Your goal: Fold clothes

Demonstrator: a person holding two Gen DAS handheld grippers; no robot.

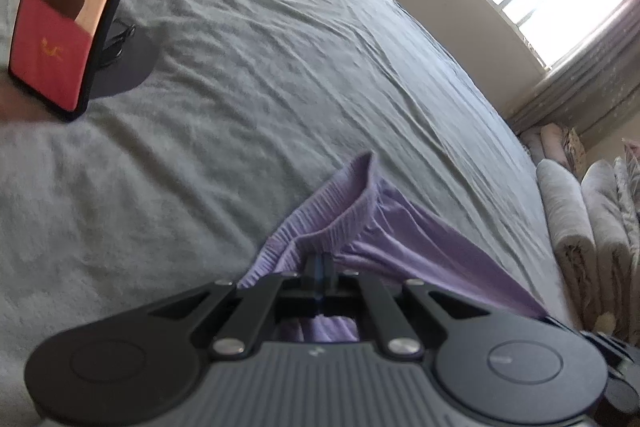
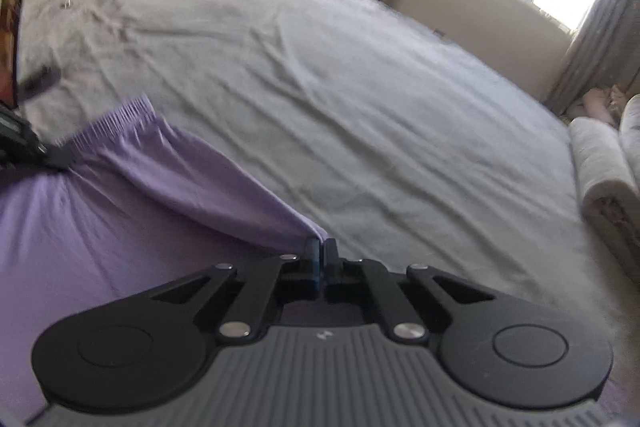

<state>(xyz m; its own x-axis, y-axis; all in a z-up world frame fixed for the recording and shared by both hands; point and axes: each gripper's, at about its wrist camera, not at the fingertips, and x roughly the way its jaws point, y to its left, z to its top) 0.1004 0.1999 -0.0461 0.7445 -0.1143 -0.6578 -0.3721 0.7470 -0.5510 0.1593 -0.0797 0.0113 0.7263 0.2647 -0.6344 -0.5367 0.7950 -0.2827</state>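
Left wrist view: the left gripper (image 1: 320,261) tilts downward, its fingers pinched tight on the gathered waistband of the lilac garment (image 1: 384,227), which stretches off to the right, low over the grey bed (image 1: 240,67). A phone (image 1: 68,7) stands on a holder at the far left.

Right wrist view: the right gripper (image 2: 321,247), also angled down, has its fingers clamped on a corner of the lilac garment (image 2: 140,187); the cloth runs leftward to the left gripper (image 2: 60,157). Open bed (image 2: 360,87) lies ahead, up to its right edge.
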